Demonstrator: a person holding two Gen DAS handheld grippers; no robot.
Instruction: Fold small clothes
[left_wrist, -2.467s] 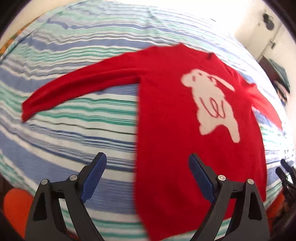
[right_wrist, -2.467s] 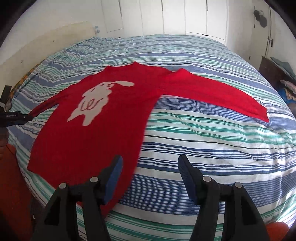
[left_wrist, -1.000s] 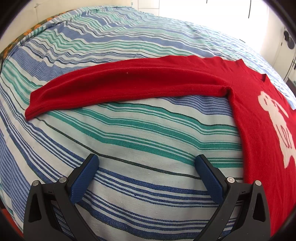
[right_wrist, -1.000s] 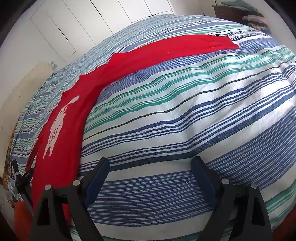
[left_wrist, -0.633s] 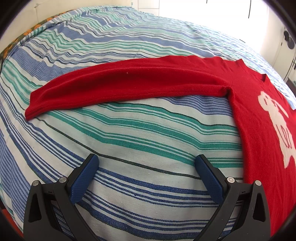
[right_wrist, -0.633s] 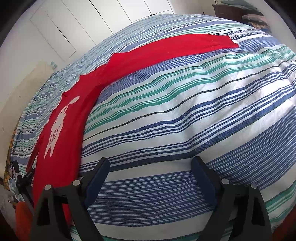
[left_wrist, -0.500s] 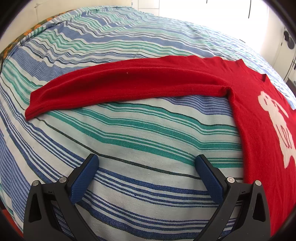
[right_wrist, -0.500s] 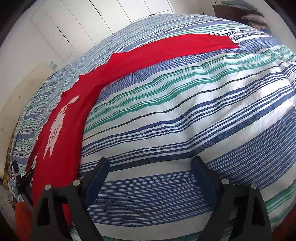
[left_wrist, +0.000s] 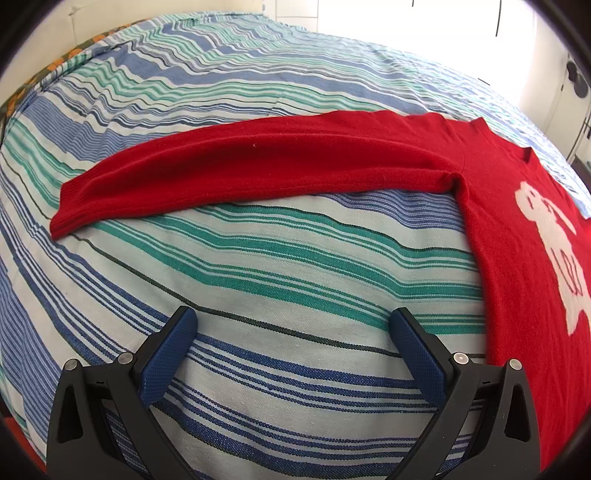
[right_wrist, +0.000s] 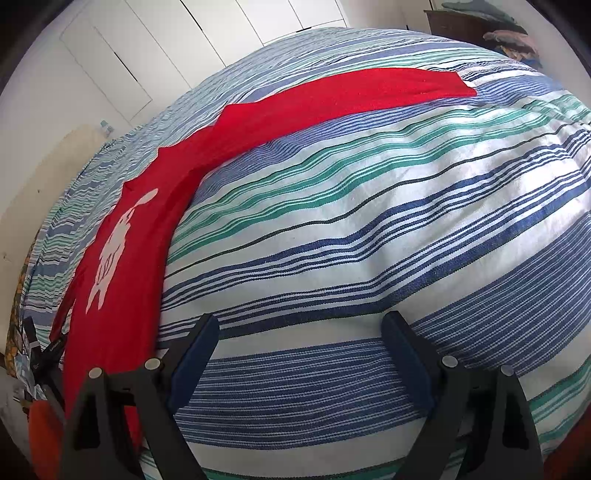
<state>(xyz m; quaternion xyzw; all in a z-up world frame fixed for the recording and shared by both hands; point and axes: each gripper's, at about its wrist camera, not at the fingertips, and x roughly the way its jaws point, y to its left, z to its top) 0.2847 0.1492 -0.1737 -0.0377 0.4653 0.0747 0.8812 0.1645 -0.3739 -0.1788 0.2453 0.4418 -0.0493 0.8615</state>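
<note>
Fingers come first: the left gripper (left_wrist: 293, 325) shows 2 black fingers with 2 blue textured pads (left_wrist: 168, 356), spread wide with nothing between them, low over bare striped cloth. Its right-hand finger ends just beside the side edge of the sweater's body, apart from it. The right gripper (right_wrist: 301, 330) likewise shows 2 fingers and 2 blue pads (right_wrist: 194, 360), gaping and empty, close above the bedspread; whether either tool touches the cloth cannot be told.

Beyond them lies 1 red sweater (left_wrist: 517, 236), spread flat and unfolded on 1 bed under a bedspread (left_wrist: 258, 258) striped in blue, green, white and thin black lines. In the left wrist view, 1 sleeve (left_wrist: 251, 166) stretches straight out from the shoulder toward the left, its ribbed cuff at the far left, well ahead of the gripper. The body runs down the right edge of that view and carries 1 white animal figure (left_wrist: 550, 236) with red line marks on it. In the right wrist view the other sleeve (right_wrist: 354, 92) reaches up and to the right, its cuff lying on the far part of the bed, while the body (right_wrist: 122, 266) runs down the left side, beside that gripper's left-hand finger.

Farther out, white cupboard doors (right_wrist: 147, 55) stand behind the bed, and 1 dark wooden cabinet (right_wrist: 458, 22) with a heap of clothes on it sits at the upper right. An orange patch (right_wrist: 42, 435) shows at the lower left, beside the bed.
</note>
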